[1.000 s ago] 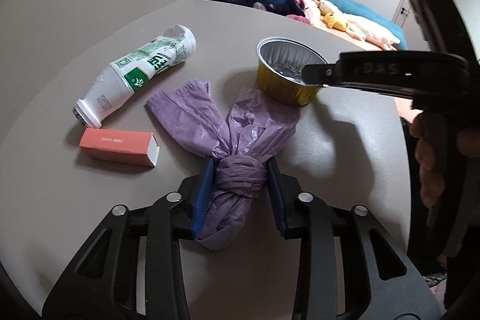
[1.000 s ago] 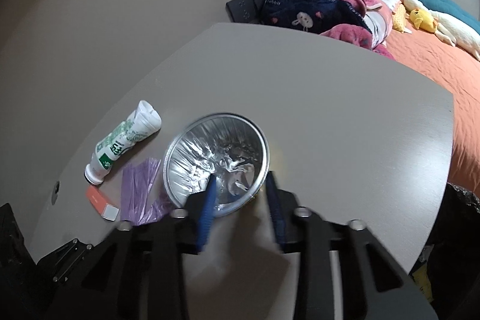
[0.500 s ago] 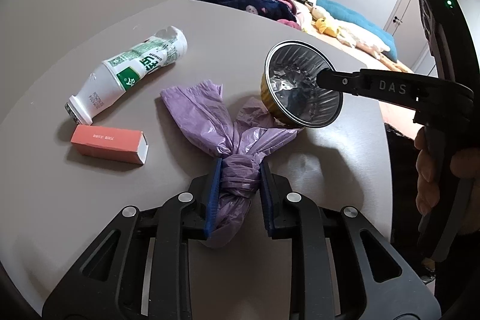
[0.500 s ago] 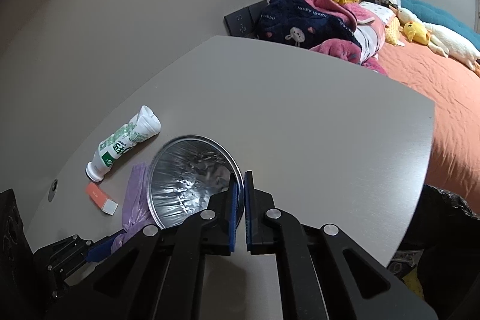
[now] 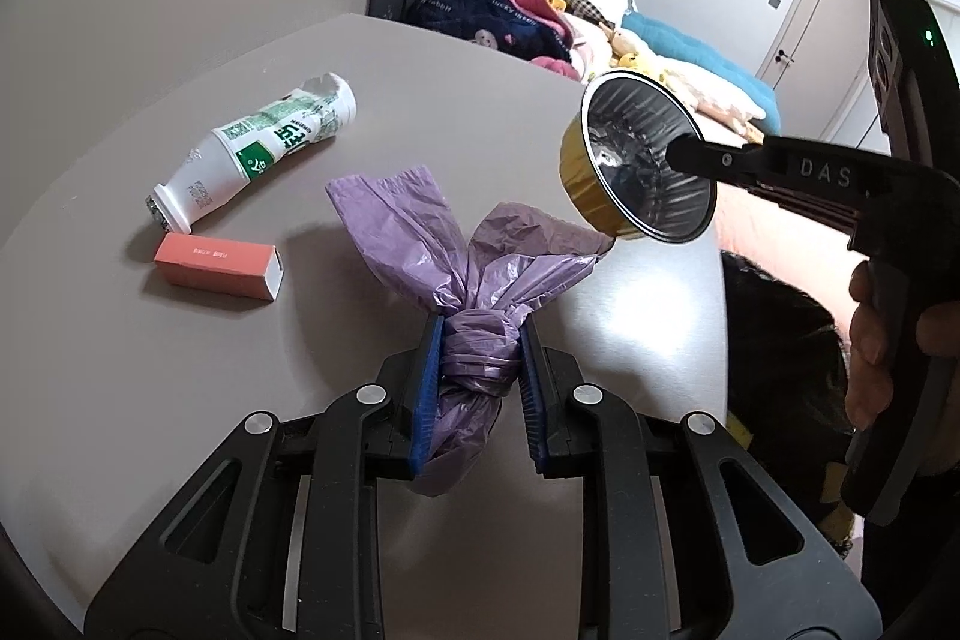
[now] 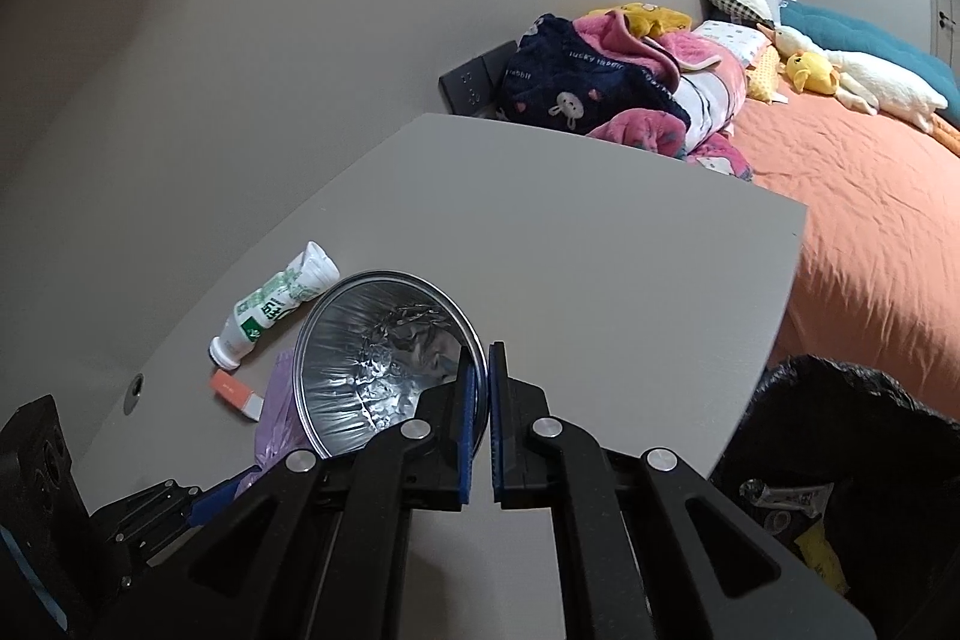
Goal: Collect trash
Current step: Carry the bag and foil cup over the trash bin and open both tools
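Note:
My left gripper [image 5: 477, 340] is shut on the knot of a purple plastic bag [image 5: 480, 274], held just above the grey table [image 5: 150, 370]. My right gripper [image 6: 479, 358] is shut on the rim of a gold foil cup [image 6: 384, 364], tilted and lifted clear of the table; the cup also shows in the left wrist view [image 5: 636, 160], up and to the right of the bag. A crushed white and green bottle [image 5: 258, 148] and a small pink box [image 5: 219, 268] lie on the table to the left.
A black trash bag [image 6: 840, 430] stands open off the table's right edge. Beyond the table is a bed [image 6: 870, 220] with clothes [image 6: 600, 82] and stuffed toys. A wall runs along the table's left side.
My right gripper closed on the foil cup's rim and lifted it off the table, tilting it. My left gripper closed on the purple bag's knot and raised it slightly.

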Motion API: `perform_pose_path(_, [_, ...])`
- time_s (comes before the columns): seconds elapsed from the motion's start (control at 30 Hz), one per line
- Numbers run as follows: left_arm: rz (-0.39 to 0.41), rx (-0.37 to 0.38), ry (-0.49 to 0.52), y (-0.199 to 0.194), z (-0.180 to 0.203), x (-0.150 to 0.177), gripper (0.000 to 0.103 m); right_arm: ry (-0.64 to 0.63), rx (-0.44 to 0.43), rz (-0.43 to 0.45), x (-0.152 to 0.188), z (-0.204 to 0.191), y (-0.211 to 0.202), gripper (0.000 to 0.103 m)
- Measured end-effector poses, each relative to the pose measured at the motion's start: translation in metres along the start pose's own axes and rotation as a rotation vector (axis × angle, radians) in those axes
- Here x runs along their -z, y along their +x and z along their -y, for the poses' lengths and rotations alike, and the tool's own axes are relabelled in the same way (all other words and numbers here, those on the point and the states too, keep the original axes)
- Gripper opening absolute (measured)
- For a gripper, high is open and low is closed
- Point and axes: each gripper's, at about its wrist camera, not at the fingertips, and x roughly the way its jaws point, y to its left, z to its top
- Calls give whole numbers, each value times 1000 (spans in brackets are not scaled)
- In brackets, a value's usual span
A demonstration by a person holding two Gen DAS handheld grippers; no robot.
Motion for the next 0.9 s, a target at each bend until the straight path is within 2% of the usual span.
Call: perform_pose_path(0.9, [65, 49, 48, -47, 62, 19, 23, 51, 21, 78, 48, 39, -98, 5])
